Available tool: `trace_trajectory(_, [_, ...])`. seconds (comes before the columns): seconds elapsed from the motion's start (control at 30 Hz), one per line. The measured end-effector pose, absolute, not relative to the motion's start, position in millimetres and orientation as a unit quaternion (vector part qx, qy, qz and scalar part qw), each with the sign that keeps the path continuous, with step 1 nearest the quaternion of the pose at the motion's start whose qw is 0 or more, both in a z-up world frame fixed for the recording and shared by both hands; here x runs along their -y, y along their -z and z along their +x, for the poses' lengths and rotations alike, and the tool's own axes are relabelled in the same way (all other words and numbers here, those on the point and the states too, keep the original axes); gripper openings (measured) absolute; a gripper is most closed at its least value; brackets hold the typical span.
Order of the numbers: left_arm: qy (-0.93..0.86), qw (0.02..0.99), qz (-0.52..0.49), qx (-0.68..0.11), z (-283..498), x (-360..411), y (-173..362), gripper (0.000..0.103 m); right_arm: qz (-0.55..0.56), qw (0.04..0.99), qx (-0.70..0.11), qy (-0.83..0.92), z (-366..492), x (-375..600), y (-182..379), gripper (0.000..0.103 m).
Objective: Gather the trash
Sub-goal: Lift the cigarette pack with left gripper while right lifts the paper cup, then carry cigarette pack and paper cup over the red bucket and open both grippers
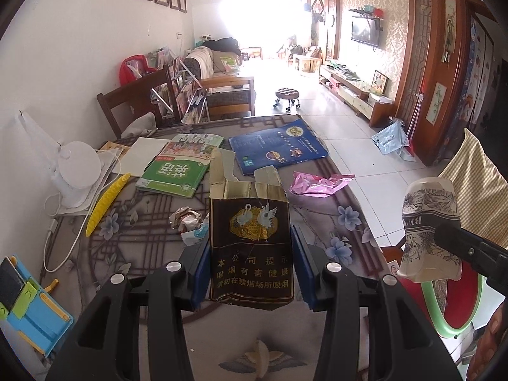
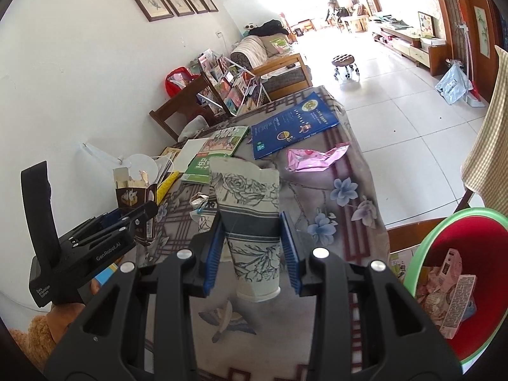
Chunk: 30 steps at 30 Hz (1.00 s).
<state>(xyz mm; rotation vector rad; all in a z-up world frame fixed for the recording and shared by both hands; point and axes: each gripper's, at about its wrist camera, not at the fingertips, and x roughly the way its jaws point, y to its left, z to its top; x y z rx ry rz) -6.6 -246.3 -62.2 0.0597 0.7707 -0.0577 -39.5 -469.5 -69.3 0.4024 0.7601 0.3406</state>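
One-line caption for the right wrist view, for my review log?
Right gripper clamps a crushed paper cup above the table, beside a green-rimmed bin holding trash.

The far end of the room (image 1: 270,16) is washed out by glare. The red bin (image 2: 457,301) is cut off at the right wrist picture's edge, and its trash labels are too small to read. The blue stand (image 1: 35,314) runs off the left wrist picture's edge.

— The cigarette pack (image 1: 250,241) looked like torn cardboard, glossy brown with dull gold foil inside. And the cup (image 2: 250,222)?

— Matt printed paper, crumpled. The far pink wrapper (image 1: 320,182) was shiny, creased film.
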Motion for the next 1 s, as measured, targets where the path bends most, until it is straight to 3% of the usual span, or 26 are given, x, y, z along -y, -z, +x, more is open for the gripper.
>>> trace_trajectory(0.6, [0.106, 0.918, 0.067, -0.376, -5, 349, 59, 0.043, 0.231, 0.905, -0.342, -0.101, -64, 568, 70, 0.035])
trace_trajectory(1.0, [0.233, 0.879, 0.084, -0.407, -8, 442, 84, 0.043, 0.253, 0.906, -0.339, 0.021, -106, 653, 86, 0.035])
